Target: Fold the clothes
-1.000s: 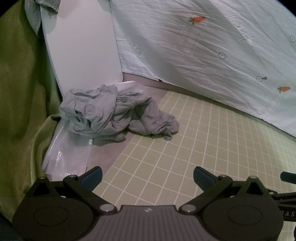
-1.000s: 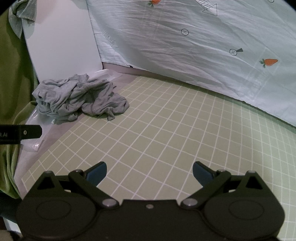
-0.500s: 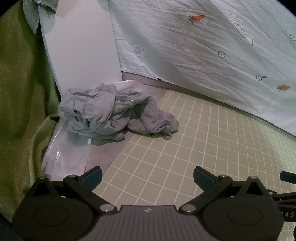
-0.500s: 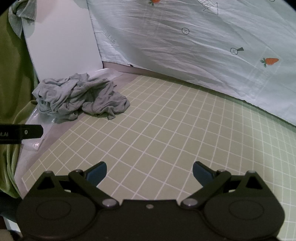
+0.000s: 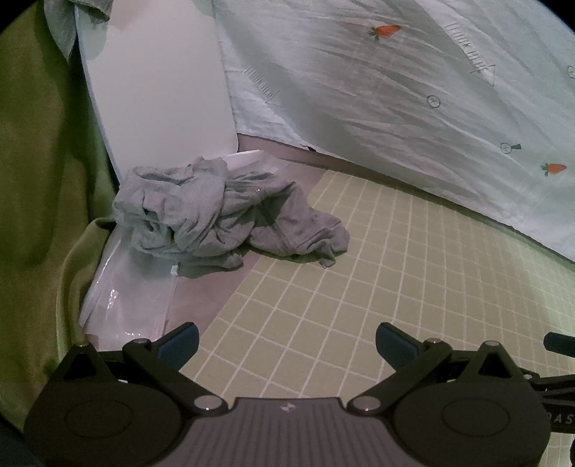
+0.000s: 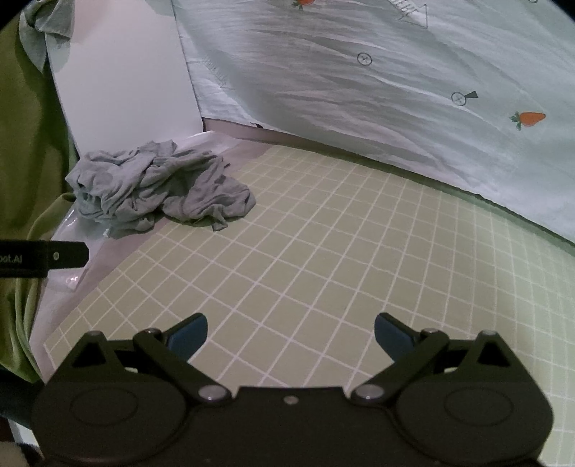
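Note:
A crumpled grey garment [image 5: 219,212] lies in a heap at the far left of the green grid mat [image 5: 359,287], partly on a clear plastic bag [image 5: 125,298]. In the right wrist view the same garment [image 6: 154,190] sits at the mat's [image 6: 323,269] far left corner. My left gripper [image 5: 285,343] hovers open over the mat's near left edge, well short of the heap, nothing between its fingers. My right gripper [image 6: 289,332] is open too, above the mat's near middle, empty. The left gripper's side bar [image 6: 43,257] shows at the left edge of the right wrist view.
A pale sheet printed with carrots [image 5: 413,89] hangs behind the mat. A white board [image 5: 154,89] leans at the back left, with a grey-green cloth [image 6: 39,32] draped over its top. Green fabric [image 5: 36,161] lines the left side.
Both views have shifted only slightly; the left gripper has edged a little toward the grey heap. Both grippers stay open and the garment has not moved.

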Available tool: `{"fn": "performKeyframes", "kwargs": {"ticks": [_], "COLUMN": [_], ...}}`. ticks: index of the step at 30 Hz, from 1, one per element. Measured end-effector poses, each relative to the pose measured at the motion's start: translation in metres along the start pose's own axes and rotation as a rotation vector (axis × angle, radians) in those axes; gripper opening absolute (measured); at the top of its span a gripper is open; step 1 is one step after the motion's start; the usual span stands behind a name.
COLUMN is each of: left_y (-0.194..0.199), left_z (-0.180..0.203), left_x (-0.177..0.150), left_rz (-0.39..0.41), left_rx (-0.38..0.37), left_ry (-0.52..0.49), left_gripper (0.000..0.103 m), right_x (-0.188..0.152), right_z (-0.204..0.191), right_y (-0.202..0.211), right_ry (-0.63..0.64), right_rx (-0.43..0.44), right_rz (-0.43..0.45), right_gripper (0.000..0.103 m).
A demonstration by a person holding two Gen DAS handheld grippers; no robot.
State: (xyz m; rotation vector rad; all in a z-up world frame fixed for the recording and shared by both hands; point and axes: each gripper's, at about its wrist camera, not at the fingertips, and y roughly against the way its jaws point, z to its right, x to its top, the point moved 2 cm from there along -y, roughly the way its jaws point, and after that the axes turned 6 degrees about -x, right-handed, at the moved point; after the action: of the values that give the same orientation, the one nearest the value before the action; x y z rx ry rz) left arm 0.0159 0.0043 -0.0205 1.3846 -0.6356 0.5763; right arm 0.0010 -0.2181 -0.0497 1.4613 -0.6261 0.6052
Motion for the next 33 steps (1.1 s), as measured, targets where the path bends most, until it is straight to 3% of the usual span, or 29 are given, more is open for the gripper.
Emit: {"fn": "performKeyframes", "kwargs": {"ticks": [11, 19, 26, 33], "left_y": [-0.010, -0.029, -0.058, -0.107], "left_z": [-0.002, -0.021, -0.044, -0.091], "left_x": [0.000, -0.002, 0.008, 0.045], "left_rz": [-0.029, -0.085, -0.127, -0.110], "left_rx": [-0.020, -0.011, -0.004, 0.036], "left_ry": [0.011, 0.082, 0.107, 0.139], "left_gripper": [0.103, 0.103, 0.103, 0.103], "right_x": [0.002, 0.014, 0.037, 0.093], "right_z": [0.000, -0.006, -0.015, -0.037], "right_y": [-0.008, -0.027, -0.064, -0.134], "right_ry": [0.001, 0.017, 0.030, 0.043], "right_rx": [-0.002, 0.006, 0.028, 0.082], "right_rz": [-0.018, -0.042, -0.070, -0.073], "right_gripper": [0.101, 0.101, 0.101, 0.100]}}
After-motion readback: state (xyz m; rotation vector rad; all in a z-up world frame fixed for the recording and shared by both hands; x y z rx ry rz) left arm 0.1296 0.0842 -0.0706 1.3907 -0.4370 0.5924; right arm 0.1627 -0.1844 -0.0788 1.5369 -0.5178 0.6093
